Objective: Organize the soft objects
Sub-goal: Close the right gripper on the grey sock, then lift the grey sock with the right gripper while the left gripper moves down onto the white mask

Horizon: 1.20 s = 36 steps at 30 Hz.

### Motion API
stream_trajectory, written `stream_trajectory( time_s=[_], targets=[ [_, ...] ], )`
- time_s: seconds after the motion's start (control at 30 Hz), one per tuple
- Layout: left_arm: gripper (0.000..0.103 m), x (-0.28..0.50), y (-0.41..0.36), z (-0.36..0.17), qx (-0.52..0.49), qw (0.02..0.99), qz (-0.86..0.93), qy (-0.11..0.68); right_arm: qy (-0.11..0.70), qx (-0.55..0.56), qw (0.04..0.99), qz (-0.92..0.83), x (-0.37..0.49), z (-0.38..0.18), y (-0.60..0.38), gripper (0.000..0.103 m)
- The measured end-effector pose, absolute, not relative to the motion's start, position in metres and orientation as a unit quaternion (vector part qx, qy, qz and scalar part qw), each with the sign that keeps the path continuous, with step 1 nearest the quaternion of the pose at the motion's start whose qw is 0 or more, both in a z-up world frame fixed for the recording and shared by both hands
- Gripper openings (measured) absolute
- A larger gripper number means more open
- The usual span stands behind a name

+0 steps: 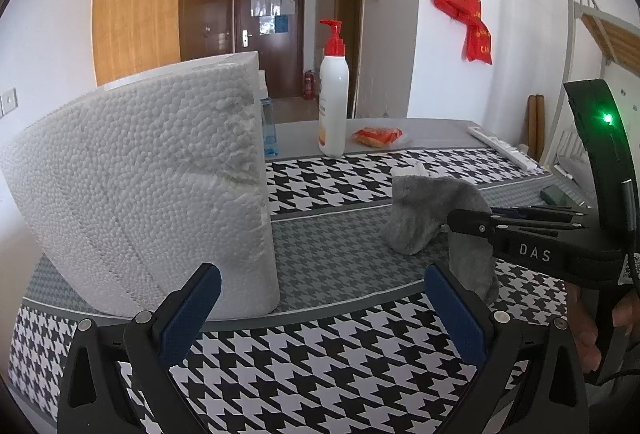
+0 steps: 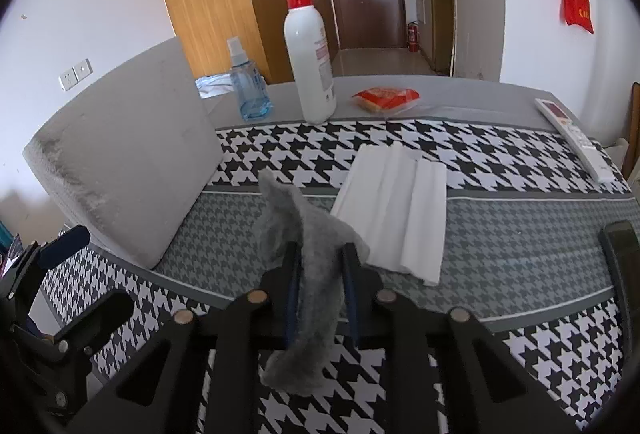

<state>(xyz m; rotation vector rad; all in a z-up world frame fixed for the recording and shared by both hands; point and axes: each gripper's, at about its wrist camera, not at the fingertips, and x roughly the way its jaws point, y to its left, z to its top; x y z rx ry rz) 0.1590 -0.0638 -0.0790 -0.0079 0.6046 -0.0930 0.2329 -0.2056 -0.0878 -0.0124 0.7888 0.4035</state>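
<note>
My right gripper (image 2: pixel 320 254) is shut on a grey sock (image 2: pixel 316 266), which hangs between its blue pads above the houndstooth cloth. In the left wrist view the same sock (image 1: pixel 432 210) droops from the right gripper (image 1: pixel 456 220) at the right. My left gripper (image 1: pixel 322 288) is open and empty, close to a white foam block (image 1: pixel 148 186) standing on the table; the block also shows in the right wrist view (image 2: pixel 128 154). A folded white cloth (image 2: pixel 396 210) lies flat just beyond the sock.
A white pump bottle (image 2: pixel 310 54), a blue spray bottle (image 2: pixel 248 86) and a red snack packet (image 2: pixel 386 98) stand at the table's far edge. A white remote (image 2: pixel 576 138) lies at the right. The houndstooth tablecloth (image 2: pixel 520 154) covers the table.
</note>
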Motion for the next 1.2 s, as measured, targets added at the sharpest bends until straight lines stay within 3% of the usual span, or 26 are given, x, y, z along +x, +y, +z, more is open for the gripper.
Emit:
stream_trajectory(
  time_s=[0.2,1.2],
  targets=[
    [0.102,0.16,-0.067,-0.079,0.003,0.953,-0.04,0.301,0.377,-0.003,0.905,0.199,0.233,-0.086,-0.208,0.006],
    [0.102,0.149,-0.105,-0.056,0.025,0.956,-0.06,0.286,0.308,0.045,0.938,0.155,0.178,-0.041,-0.282,0.006]
  ],
)
